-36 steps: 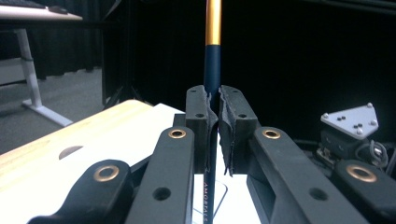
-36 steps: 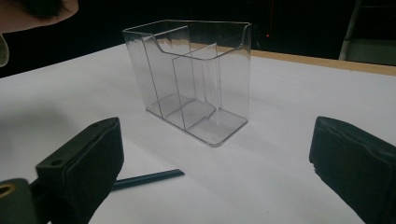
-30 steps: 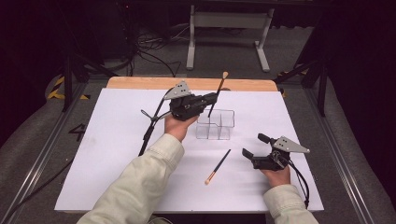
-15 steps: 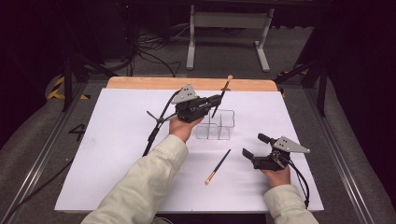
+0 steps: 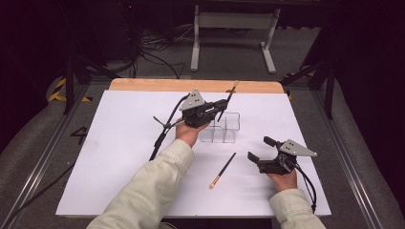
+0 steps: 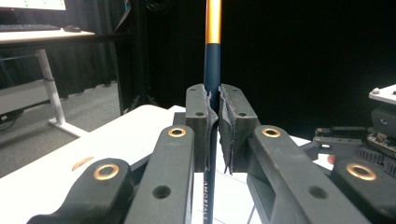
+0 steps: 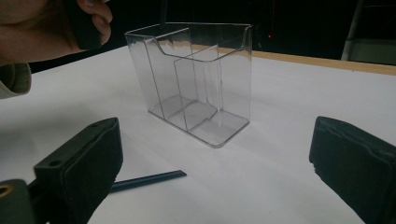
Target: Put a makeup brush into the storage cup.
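Currently left gripper (image 5: 220, 106) jaws pinch a brush (image 5: 228, 98) mid-handle above the clear organizer (image 5: 224, 128) — thin, stiff, light, slippery; mid-handle is the place to grip. Long axis near upright, bristle end toward 1 o'clock. Second brush (image 5: 222, 170) lies on the desk (image 5: 119, 157) at 6 o'clock of the organizer. Right gripper (image 5: 258, 149) jaws spread, empty.
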### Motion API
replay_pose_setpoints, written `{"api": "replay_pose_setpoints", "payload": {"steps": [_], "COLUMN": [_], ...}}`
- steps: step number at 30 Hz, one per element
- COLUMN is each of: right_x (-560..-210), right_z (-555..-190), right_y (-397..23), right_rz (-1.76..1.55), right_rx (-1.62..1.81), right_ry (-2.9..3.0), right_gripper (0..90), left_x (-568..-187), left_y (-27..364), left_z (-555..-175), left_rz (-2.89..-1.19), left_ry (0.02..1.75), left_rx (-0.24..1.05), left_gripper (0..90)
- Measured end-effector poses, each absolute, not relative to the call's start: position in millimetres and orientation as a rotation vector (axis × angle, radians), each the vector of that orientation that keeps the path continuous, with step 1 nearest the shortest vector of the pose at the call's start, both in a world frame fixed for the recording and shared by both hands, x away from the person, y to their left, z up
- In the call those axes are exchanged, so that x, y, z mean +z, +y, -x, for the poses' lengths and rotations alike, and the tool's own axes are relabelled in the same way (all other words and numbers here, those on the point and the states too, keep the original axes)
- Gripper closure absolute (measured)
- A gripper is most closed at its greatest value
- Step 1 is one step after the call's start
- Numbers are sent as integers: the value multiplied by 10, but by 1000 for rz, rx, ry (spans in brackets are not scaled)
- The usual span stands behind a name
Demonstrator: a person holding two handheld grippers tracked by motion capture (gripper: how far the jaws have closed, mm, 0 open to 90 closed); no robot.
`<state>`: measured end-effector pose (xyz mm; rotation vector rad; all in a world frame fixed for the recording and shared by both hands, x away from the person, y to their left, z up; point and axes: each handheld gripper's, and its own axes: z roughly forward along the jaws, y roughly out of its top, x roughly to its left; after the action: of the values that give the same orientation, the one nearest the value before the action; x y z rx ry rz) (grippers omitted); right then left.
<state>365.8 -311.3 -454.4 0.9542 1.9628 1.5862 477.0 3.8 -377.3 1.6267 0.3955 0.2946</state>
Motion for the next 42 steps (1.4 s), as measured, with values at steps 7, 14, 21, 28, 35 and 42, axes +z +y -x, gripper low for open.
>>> {"api": "replay_pose_setpoints", "payload": {"steps": [7, 14, 21, 28, 35, 42], "right_x": [-4544, -4545, -4545, -4544, -4544, -4544], "right_z": [-3657, -3659, -3658, -3658, -3659, -3659], "right_y": [-3111, -3112, -3112, -3113, -3113, -3112], "right_rz": [-954, -955, -956, -956, -955, -955], "right_rx": [1588, 1590, 1591, 1593, 1593, 1593], "right_ry": [1963, 1964, 1964, 1965, 1965, 1964], "right_gripper": [34, 34, 34, 34, 34, 34], "left_x": [-3858, -3904, -3935, -3984, -4016, -4023], "left_y": [56, 65, 61, 49, 60, 60], "left_z": [-4790, -4801, -4809, -4813, -4811, -4801], "left_rz": [-1624, -1629, -1647, -1667, -1677, -1689], "left_ry": [422, 429, 434, 439, 453, 467], "left_rx": [278, 261, 236, 222, 207, 186], "left_gripper": [825, 825, 824, 824, 824, 818]}}
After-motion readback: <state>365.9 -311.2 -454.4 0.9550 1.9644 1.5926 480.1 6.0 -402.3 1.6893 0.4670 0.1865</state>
